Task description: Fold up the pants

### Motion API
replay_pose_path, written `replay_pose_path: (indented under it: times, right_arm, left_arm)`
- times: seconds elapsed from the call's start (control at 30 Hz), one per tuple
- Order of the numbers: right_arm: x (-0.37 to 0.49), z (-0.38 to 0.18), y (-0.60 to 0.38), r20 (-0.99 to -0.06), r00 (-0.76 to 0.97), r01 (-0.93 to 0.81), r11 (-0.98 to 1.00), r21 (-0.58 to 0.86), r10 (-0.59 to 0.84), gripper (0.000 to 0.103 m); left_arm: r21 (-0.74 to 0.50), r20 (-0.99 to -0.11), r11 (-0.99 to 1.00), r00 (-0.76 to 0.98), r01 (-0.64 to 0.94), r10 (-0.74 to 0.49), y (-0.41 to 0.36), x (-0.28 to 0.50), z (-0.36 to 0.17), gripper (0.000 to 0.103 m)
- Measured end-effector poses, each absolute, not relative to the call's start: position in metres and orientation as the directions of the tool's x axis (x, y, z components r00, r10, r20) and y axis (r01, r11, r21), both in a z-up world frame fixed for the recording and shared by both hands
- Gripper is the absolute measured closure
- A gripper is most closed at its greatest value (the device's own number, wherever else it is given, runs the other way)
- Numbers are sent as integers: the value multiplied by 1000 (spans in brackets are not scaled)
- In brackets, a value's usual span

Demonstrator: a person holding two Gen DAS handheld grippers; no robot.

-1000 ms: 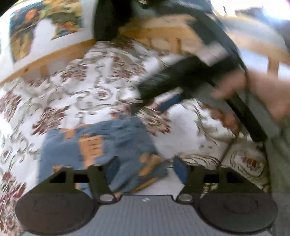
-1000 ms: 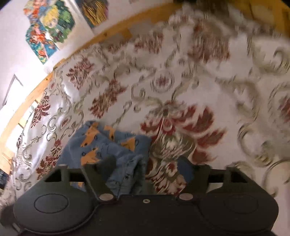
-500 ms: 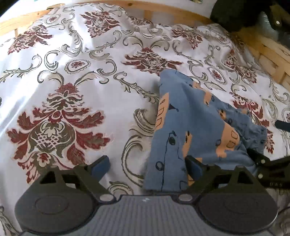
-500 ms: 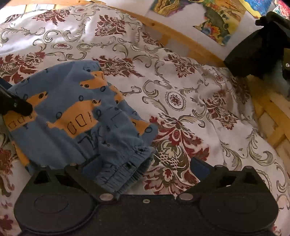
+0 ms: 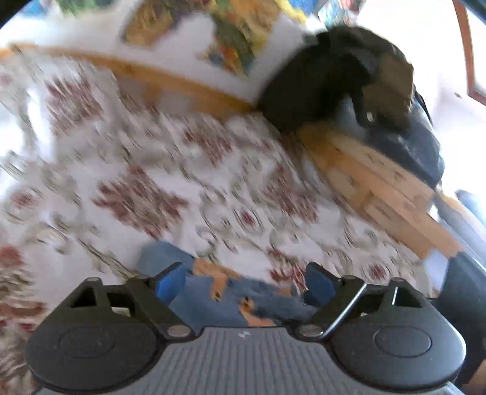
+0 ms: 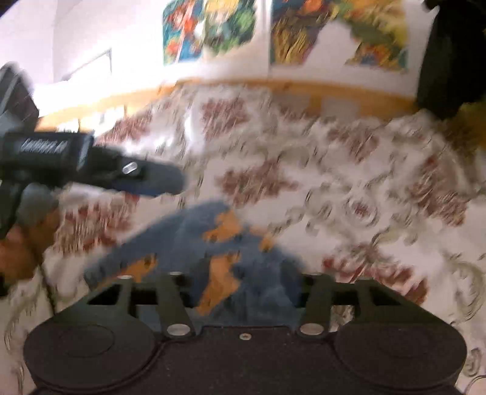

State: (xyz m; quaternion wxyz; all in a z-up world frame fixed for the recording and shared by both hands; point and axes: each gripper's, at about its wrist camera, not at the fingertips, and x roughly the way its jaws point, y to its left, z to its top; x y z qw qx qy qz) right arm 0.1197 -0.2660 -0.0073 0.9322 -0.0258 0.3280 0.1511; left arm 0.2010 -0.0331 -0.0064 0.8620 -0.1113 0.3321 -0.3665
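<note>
The blue pants [image 5: 237, 294] with orange patches lie bunched on the bedspread, low in the left wrist view. My left gripper [image 5: 244, 284] hovers just over them, its blue pads wide apart and gripping nothing. In the right wrist view the pants [image 6: 212, 243] fill the lower middle, and my right gripper [image 6: 243, 288] stands open above their near edge. The left gripper [image 6: 152, 180] also shows there at the left, held by a hand [image 6: 18, 252], its tips above the far left side of the pants. Both views are motion-blurred.
A white bedspread [image 5: 127, 170] with red floral print covers the bed. A wooden bed frame [image 5: 379, 188] runs along the back and right. A black bag [image 5: 334, 76] rests on the frame's corner. Colourful posters [image 6: 212, 27] hang on the wall.
Both grippers have swung and tilted up, so the wall and frame now show. The pants have slid to the bottom of both views. Both jaws stay open.
</note>
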Motion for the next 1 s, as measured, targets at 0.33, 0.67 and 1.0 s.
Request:
replay_pose_path:
  times: [0.33, 0.67, 1.0]
  right_arm:
    - [121, -28, -299, -710, 661, -141, 969, 201, 243, 64]
    - [99, -5, -260, -703, 653, -307, 947, 94, 282, 56]
    - [83, 4, -271, -686, 666, -265, 953, 148, 291, 26]
  left_arm:
    - [-449, -576, 690, 406, 568, -710, -16, 220, -62, 30]
    - [-225, -728, 815, 465, 533, -504, -5, 161, -24, 18]
    - [-176, -822, 897, 440, 406, -361, 9, 149, -28, 17]
